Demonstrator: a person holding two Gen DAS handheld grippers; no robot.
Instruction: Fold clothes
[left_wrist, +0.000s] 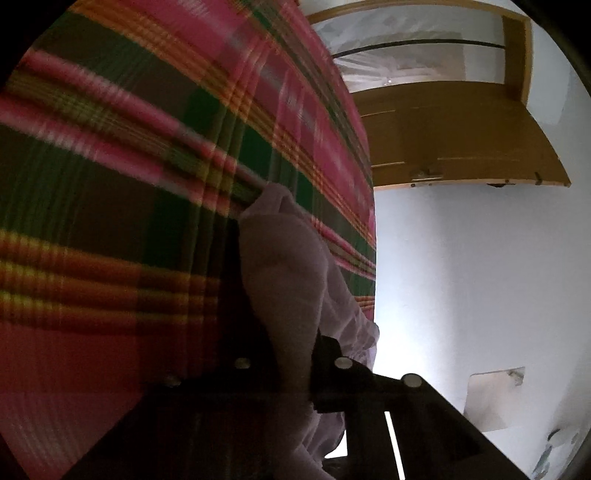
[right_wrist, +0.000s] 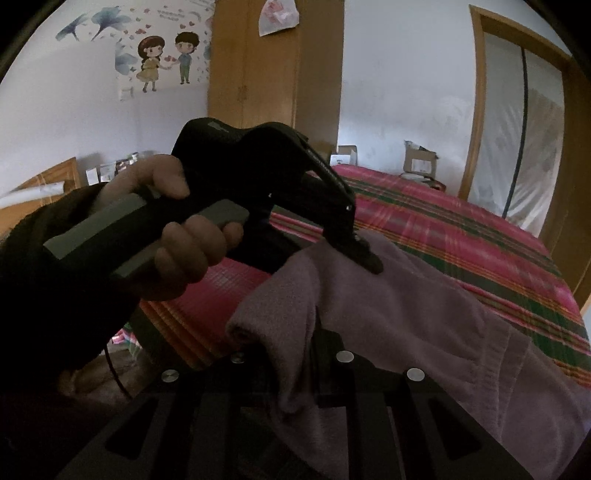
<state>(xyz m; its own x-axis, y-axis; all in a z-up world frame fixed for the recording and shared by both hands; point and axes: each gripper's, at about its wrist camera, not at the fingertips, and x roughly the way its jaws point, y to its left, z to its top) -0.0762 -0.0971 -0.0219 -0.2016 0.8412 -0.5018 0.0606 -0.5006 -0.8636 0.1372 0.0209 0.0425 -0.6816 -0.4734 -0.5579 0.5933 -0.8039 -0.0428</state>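
Note:
A mauve garment (right_wrist: 406, 332) lies crumpled on a bed with a pink, green and orange plaid bedspread (right_wrist: 461, 229). My right gripper (right_wrist: 291, 354) is shut on a bunched fold at the garment's near edge, and cloth drapes over its left finger. A person's hand (right_wrist: 177, 236) holds my left gripper (right_wrist: 369, 262), whose tips pinch the garment's far edge against the bed. In the left wrist view, which is rolled sideways, the garment (left_wrist: 280, 266) rises between the fingers of the left gripper (left_wrist: 288, 347), with the bedspread (left_wrist: 129, 166) behind it.
A wooden wardrobe (right_wrist: 273, 74) stands behind the bed. A wood-framed sliding door (right_wrist: 517, 129) is at the right. Cardboard boxes (right_wrist: 417, 158) sit beyond the bed's far side. A wooden door (left_wrist: 461, 136) and a white wall fill the left wrist view's right half.

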